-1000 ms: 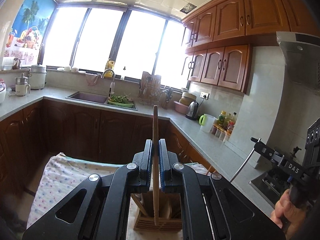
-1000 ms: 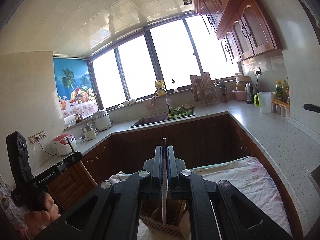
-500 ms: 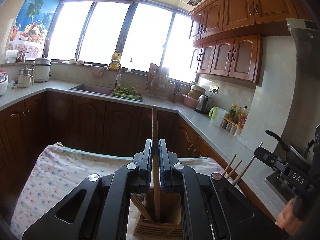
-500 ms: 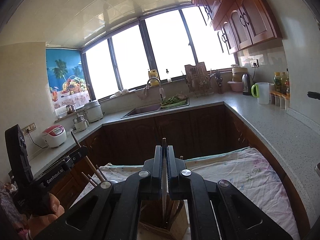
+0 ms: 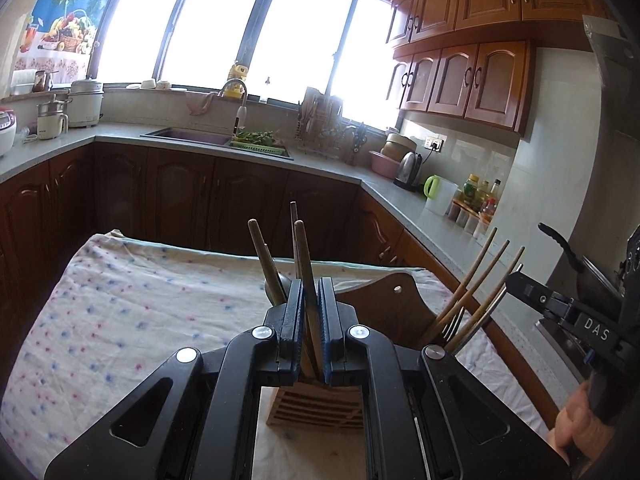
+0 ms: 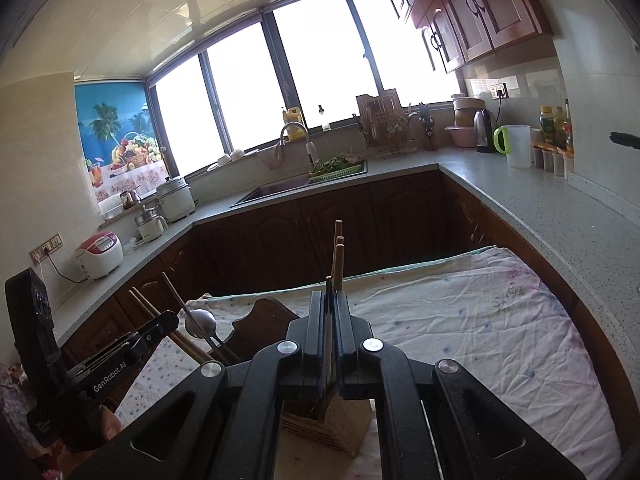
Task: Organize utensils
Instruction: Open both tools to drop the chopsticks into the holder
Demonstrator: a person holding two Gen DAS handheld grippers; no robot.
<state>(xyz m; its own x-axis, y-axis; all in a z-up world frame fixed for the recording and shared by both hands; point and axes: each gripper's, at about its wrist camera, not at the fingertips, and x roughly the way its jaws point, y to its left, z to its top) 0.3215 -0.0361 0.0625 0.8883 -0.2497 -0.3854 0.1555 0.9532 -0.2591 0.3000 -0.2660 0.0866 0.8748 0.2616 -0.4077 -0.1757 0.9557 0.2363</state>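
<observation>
Both grippers hang over a slatted wooden utensil holder [image 5: 316, 408] that stands at the near edge of a table covered by a floral cloth [image 5: 140, 320]. Left gripper [image 5: 311, 336]: jaws pressed onto a flat wooden utensil handle [image 5: 306, 268], which stands nearly upright with its lower end inside the holder. Right gripper [image 6: 329, 344]: jaws pinching a thin, dark utensil [image 6: 328, 320] edge-on, too slim to identify, its lower end also down among the holder's contents. Beside them in the holder stand wooden chopsticks [image 5: 476, 280], a metal fork [image 5: 450, 326] and a metal spoon [image 6: 201, 322]; a wooden board [image 5: 394, 304] rises just behind the holder.

Handling, as judged from the views: both held pieces look light and rigid, so a modest pinch should suffice. The wooden handle offers flat faces and some friction; gripping it at mid-length keeps it upright. The thin piece, if metal, is likely smoother and prone to swivel between the pads, so hold it across its flat sides. Release is best judged once each lower end is seated, since the neighbouring chopsticks lean loosely and may be knocked.
</observation>
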